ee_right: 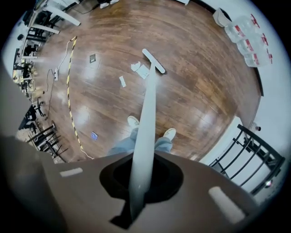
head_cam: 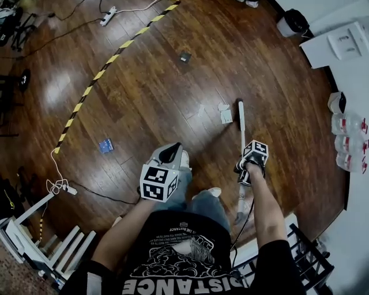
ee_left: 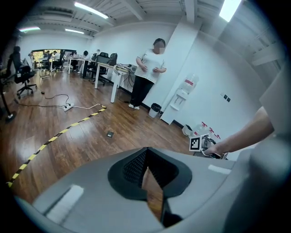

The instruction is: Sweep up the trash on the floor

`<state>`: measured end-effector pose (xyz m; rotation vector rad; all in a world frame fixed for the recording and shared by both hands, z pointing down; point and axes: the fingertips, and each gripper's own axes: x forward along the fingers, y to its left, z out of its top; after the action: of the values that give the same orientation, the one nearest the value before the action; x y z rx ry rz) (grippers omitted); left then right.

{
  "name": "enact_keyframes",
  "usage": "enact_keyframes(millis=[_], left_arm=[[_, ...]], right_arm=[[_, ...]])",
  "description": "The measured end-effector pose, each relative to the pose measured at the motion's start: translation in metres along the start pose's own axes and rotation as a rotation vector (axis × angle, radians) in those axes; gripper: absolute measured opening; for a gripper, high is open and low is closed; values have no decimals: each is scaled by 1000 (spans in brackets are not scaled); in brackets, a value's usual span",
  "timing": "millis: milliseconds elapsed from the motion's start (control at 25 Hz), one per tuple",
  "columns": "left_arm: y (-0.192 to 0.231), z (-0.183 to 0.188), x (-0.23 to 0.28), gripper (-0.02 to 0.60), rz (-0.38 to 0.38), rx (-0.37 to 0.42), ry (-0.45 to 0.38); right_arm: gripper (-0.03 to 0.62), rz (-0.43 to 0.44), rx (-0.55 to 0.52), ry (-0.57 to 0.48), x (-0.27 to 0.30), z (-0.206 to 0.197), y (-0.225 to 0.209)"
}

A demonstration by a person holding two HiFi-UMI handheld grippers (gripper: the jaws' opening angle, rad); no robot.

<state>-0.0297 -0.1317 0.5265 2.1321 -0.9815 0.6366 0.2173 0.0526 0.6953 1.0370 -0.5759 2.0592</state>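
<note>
Broom handle partly behind right tool

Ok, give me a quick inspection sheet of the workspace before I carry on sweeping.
Surface: glossy wood floor, striped tape across it.
Job's things: broom, its head beside paper scraps.
Clutter: dark piece; blue item.
Grippers: right gripper shut on the broom handle; left gripper carries nothing visible, jaw state unclear.
Cables: power strip and cords on the floor.
Surroundings: bottles, bin, standing person.
</note>
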Motion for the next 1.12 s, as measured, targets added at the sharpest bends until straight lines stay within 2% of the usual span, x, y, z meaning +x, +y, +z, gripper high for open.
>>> enact_keyframes(millis=[120,240,720,1120], left_arm=[[10,-4,-4,5,22,-27,-5],[13,-4,-7,5,33,-50,-20],[9,-3,-10,5,31,-92,-62],[9,-5,-16,5,28,-120,-84]], right_arm=[[0,-31,-76,34,10,-12,24],[0,-5,-108,51,18,-26,47],[0,220,-38,81,25,-65,116],[0,267,-82,114,27,-94,140]])
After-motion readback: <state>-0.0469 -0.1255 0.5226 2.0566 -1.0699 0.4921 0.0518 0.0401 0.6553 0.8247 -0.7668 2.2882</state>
